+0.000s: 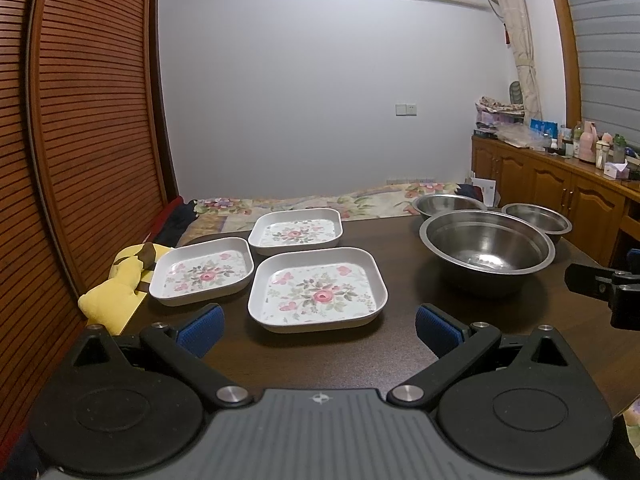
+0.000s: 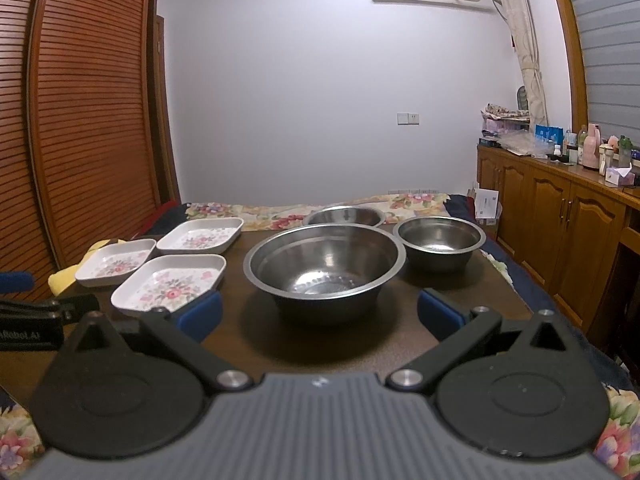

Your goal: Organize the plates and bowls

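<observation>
Dark brown table fills the middle of both views, carrying everything. Biggest piece on it: the large steel bowl, round, shiny, upright, sitting right of centre on the table and dead ahead of the right gripper. Behind it, a medium steel bowl at the far edge, mostly hidden by the big one's rim. To the right, the small steel bowl, standing apart from the big one.

Over on the left half, three square white plates with pink flower prints. The near plate sits straight in front of the left gripper; the left plate is just beside it, near the table's left edge; the far plate lies behind them both. All flat, none stacked.

Bare tabletop runs between plates and bowls, and along the near edge in front of both tools.

Both grippers spread wide, blue pads far apart, gripping nothing, hovering at the near edge.

A yellow plush toy peeks out past the left edge, partly hidden behind the left plate. The cabinet clutter at far right is too small to read.
</observation>
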Motion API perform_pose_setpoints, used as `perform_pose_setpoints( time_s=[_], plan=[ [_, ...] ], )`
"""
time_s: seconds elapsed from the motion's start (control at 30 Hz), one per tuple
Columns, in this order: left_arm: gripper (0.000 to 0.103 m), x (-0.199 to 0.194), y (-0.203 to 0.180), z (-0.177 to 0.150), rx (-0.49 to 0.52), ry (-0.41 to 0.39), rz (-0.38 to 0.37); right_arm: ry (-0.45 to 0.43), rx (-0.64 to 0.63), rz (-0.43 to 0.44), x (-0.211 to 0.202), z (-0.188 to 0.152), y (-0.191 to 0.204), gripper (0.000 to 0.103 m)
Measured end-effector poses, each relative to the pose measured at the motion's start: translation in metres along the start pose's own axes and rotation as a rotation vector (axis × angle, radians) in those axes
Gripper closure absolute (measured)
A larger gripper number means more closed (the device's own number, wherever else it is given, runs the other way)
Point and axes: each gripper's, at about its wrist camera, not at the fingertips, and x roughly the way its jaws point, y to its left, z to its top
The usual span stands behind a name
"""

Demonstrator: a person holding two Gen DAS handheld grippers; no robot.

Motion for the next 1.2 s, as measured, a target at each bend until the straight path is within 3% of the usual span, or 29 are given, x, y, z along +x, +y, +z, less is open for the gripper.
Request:
perform_pose_setpoints(
  time_s=[0.8, 1.2],
  plan=[
    [0.0, 0.002, 0.001, -0.001, 0.005, 0.011, 0.0, 0.0, 0.003, -0.001, 0.0, 0.0, -0.001, 0.0],
    [0.0, 0.013, 0.0, -0.011, 0.015, 0.057, 0.003, 0.037, 0.008, 0.011, 0.01, -0.005, 0.002, 0.0]
  ],
)
